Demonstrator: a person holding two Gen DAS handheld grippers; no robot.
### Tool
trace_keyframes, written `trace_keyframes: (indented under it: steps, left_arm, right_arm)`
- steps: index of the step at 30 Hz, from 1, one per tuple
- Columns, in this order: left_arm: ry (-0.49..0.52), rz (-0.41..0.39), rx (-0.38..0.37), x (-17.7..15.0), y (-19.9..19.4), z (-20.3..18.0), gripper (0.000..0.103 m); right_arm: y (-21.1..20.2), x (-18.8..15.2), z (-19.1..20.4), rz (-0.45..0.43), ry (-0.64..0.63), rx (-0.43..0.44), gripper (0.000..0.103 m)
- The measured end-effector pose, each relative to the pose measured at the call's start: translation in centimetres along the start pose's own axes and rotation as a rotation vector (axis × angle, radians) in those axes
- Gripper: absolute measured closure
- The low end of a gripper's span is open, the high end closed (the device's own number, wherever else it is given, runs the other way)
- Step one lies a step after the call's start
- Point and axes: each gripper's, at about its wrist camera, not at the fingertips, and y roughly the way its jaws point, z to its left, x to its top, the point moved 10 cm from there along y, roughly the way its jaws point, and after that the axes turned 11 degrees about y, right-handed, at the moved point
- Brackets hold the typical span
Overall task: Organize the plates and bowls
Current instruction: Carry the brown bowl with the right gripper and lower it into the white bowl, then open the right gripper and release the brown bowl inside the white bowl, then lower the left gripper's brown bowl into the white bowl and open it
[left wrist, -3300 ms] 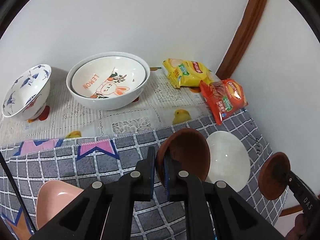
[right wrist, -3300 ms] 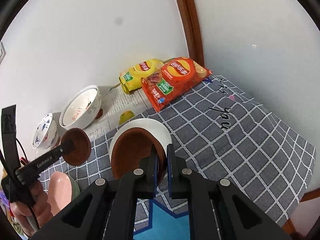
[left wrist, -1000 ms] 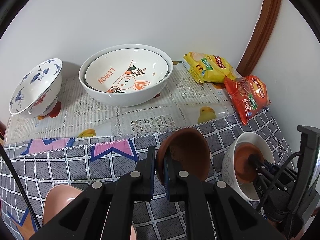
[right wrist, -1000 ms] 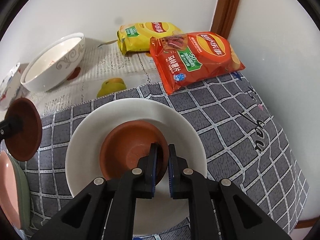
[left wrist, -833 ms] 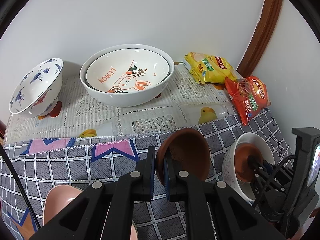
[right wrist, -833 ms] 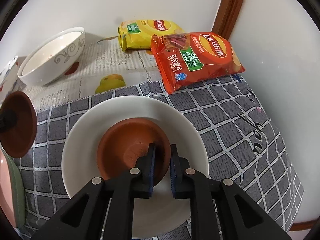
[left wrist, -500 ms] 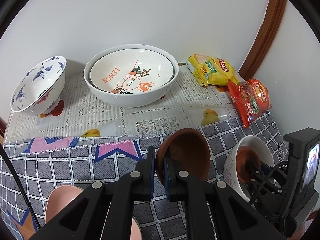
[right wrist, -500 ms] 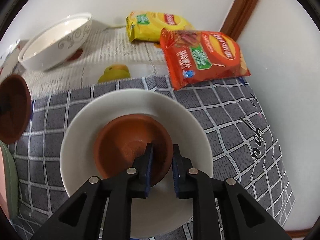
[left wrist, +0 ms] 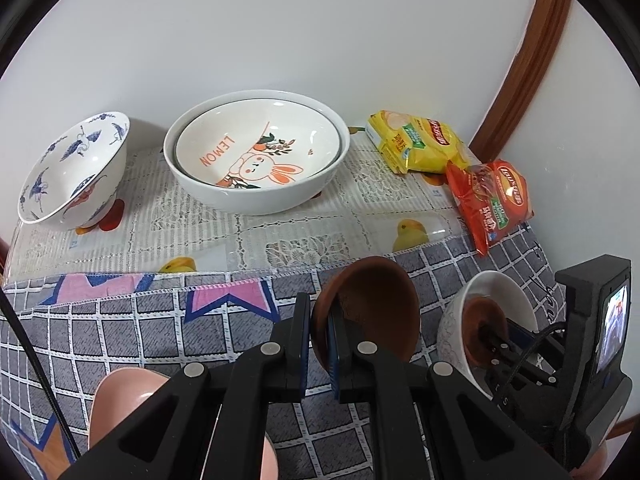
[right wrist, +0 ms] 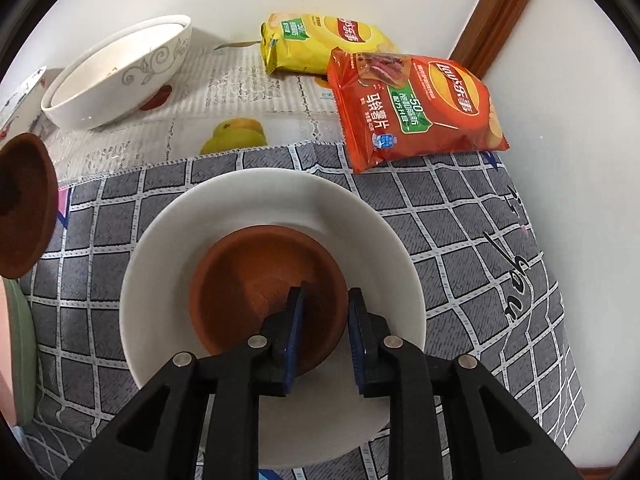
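Gripping a brown dish (left wrist: 374, 312) by its rim, the left gripper (left wrist: 318, 340) has its fingers (left wrist: 301, 332) clamped shut on it; the dish stands tilted on edge above the grey checked cloth (left wrist: 120, 328), clear of it. Right gripper (right wrist: 325, 330): fingers (right wrist: 294, 328) parted and just been opening, straddling the near rim of a second brown dish (right wrist: 256, 280), one finger inside the dish, the other outside; pads no longer press the rim. That dish sits inside a white bowl (right wrist: 180, 248) on the checked cloth, toward the right side of the tabletop (left wrist: 240, 224); from the left wrist view the same white bowl (left wrist: 452, 320) shows with the right gripper (left wrist: 496, 340) reaching into it. At the back, on a lace-print cover, a large white bowl (left wrist: 256, 196) holds a rabbit plate (left wrist: 260, 152) lettered LEMON. Left of it stands a blue-patterned bowl (left wrist: 72, 168), tilted on its foot. Near the right back corner lie a yellow chip bag (right wrist: 320, 40) and a red chip bag (right wrist: 416, 108), the red one overlapping the edge of the checked cloth and touching the yellow. A pink bowl (left wrist: 128, 396) shows at the lower left under the left gripper's frame; from the right wrist view a green rim (right wrist: 20, 340) sits at the left edge. Held dish also visible at the left of the right wrist view (right wrist: 24, 208). White wall and a brown wooden trim (left wrist: 524, 60) behind.
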Motion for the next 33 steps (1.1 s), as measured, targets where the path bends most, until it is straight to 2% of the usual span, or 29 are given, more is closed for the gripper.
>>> trace_keyframes:
  steps: [5,11,17,24,33]
  left_arm:
    - [0.011,-0.005,-0.011,0.0,-0.4,-0.7,0.095]
    - [0.050,-0.035,-0.035,0.2,-1.5,-2.7,0.095]
    - [0.088,-0.027,-0.066,0.0,-1.5,-5.7,0.095]
    - [0.121,-0.009,-0.118,1.1,-0.9,-10.1,0.095]
    - [0.136,0.052,-0.126,0.6,2.3,-12.8,0.095]
  right_arm:
    - [-1.8,0.2,-0.2,-0.032,0.033,0.057,0.077]
    - [-6.0,-0.5,-2.6,-0.103,0.100,0.144,0.074]
    - [-9.1,-1.1,-6.8,-0.182,0.136,0.124,0.068]
    - [-9.8,-2.1,-11.4,-0.211,0.185,0.099,0.064]
    - [-7.9,-3.5,-13.4,-0.185,0.219,0.117,0.064]
